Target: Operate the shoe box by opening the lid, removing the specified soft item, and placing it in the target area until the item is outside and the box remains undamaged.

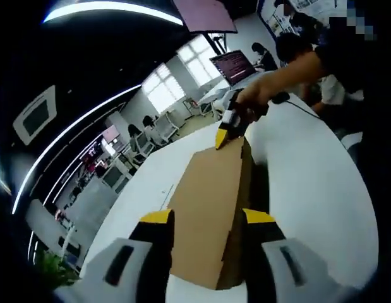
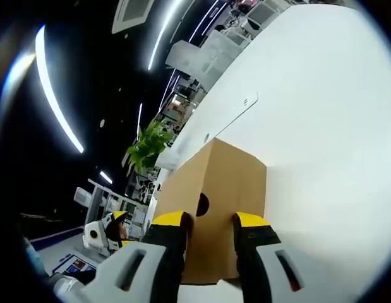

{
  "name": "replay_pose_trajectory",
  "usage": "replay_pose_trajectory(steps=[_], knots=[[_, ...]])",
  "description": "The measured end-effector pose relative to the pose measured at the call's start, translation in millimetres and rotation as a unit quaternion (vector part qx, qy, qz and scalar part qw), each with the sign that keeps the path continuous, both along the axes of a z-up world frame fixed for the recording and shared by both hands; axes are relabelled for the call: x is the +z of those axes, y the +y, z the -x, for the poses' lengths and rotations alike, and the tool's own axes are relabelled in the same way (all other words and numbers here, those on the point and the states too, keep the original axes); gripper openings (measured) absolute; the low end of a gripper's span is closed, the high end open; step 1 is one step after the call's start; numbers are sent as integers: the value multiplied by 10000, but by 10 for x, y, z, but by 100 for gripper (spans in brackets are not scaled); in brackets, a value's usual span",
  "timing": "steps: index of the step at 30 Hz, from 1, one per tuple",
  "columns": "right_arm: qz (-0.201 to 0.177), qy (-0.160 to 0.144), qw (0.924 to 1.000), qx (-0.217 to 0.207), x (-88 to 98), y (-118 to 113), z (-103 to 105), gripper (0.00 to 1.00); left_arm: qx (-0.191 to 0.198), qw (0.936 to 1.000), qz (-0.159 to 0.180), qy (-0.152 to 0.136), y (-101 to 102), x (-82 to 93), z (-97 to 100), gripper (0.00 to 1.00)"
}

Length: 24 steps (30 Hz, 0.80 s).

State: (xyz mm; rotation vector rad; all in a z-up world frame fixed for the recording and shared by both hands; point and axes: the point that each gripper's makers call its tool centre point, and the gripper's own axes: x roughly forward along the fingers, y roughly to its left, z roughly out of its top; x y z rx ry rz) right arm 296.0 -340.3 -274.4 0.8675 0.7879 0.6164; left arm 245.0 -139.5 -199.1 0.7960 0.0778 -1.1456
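Observation:
A plain brown cardboard shoe box (image 1: 208,208) lies shut on the white table (image 1: 309,202). My left gripper (image 1: 208,216) straddles its near end, with both yellow-tipped jaws against the box's sides. At the far end a person's hand (image 1: 271,88) holds my right gripper (image 1: 228,129), its yellow tip touching the box's top corner. In the right gripper view the box (image 2: 242,189) shows an end with a round finger hole (image 2: 202,203). My right gripper (image 2: 211,219) sits in front of that end, jaws apart. The box's inside is hidden.
The table (image 2: 321,126) spreads wide and bare around the box. A laptop (image 1: 236,63) with a pink screen stands at its far edge, and a thin cable (image 1: 302,107) lies near the hand. A green plant (image 2: 148,145) and office desks lie beyond.

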Motion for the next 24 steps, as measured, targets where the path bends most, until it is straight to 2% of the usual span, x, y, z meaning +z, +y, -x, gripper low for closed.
replay_pose_trajectory(steps=[3,6,9,15,17,18,20,24], knots=[[1,2,10000,-17,-3,-10,-12,29,-125,9996,-195,166,-76,-209,137,49],[2,9,10000,-25,-8,-26,-27,29,-116,9991,-375,154,-86,-341,175,49],[-22,17,10000,-26,-9,-27,-28,29,-49,9987,-511,23,-72,-396,155,52],[-38,15,10000,-17,-8,-24,-20,29,53,9962,-810,-323,-39,-493,116,49],[-44,14,10000,-19,-6,-22,-17,29,151,9925,-963,-733,-23,-502,46,48],[-46,10,10000,-21,-6,-23,-17,29,176,9915,-1036,-765,-19,-544,47,47],[-55,7,10000,-28,-5,-17,-11,29,114,9865,-1291,-1002,-30,-648,19,46],[-53,6,10000,-30,-5,-17,-11,29,167,9845,-1258,-1210,-63,-672,17,42]])
